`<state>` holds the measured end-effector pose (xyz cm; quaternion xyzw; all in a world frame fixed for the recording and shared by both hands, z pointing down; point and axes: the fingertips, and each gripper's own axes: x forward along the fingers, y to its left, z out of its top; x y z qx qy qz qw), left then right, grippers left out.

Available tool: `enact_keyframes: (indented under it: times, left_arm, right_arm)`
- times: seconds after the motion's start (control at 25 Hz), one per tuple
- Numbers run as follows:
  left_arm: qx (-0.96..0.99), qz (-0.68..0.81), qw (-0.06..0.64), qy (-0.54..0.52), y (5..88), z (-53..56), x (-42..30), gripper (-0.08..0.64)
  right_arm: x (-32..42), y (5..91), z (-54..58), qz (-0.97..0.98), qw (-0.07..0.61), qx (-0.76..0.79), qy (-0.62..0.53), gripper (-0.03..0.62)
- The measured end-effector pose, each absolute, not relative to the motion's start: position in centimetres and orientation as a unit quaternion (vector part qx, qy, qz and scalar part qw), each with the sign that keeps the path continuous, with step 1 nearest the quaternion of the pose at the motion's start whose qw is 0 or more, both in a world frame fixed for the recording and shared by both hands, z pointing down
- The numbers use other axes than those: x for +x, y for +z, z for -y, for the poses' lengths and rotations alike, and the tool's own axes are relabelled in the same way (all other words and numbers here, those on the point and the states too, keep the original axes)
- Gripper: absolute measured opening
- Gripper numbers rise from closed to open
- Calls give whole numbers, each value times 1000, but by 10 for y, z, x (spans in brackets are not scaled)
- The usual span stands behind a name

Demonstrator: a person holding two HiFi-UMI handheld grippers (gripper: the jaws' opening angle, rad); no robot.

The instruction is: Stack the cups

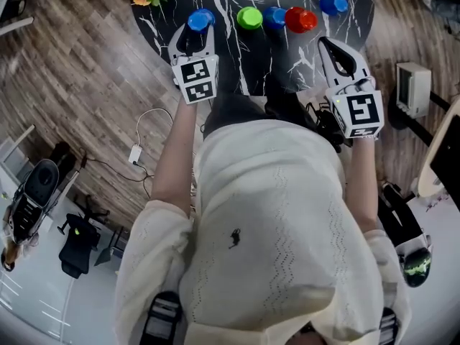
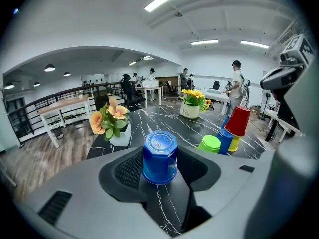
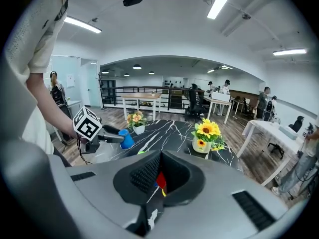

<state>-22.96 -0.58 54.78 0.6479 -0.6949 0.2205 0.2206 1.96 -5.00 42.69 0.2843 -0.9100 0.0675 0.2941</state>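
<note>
The person, in a cream knit top, holds both bare forearms out ahead, with both grippers angled down at a dark marble table. In the head view the left gripper reaches toward 11 o'clock and the right gripper toward 1 o'clock.

The left gripper's jaws are closed on a blue cup, base upward, with a ribbed pad against each side. It sits at the table's near left edge, at 9 o'clock from the green cup. Whether it is clear of the table cannot be told. The right gripper's jaws are pressed together with nothing between them, and red and yellow show through the slit.

The sunflower pot carries the word "Life". The left marker cube and the right marker cube bear black-and-white square patterns and no words. The stamp on the held cup's base is too small to read.

The head view shows five cups: three blue, one green and one red. The second blue cup and the red cup lie at 3 o'clock from the green one. The third blue cup is at 1 o'clock from the red. In the left gripper view a yellow cup peeks out below the red one.

There are two flower pots: the sunflowers, and an orange-flower pot at 10 o'clock from the held cup.
</note>
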Motion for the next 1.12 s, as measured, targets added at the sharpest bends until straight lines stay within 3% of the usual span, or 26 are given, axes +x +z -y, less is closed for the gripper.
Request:
enact_keyframes:
  times: [0.48,1.12]
  left_arm:
    - [652,705,176,218,479,-7,-213,233]
    - [698,655,166,235,431,-1,-154,232]
  right_arm:
    - [18,411,55,926,267,261,55,11]
    - [46,387,54,921,241,301,47,11]
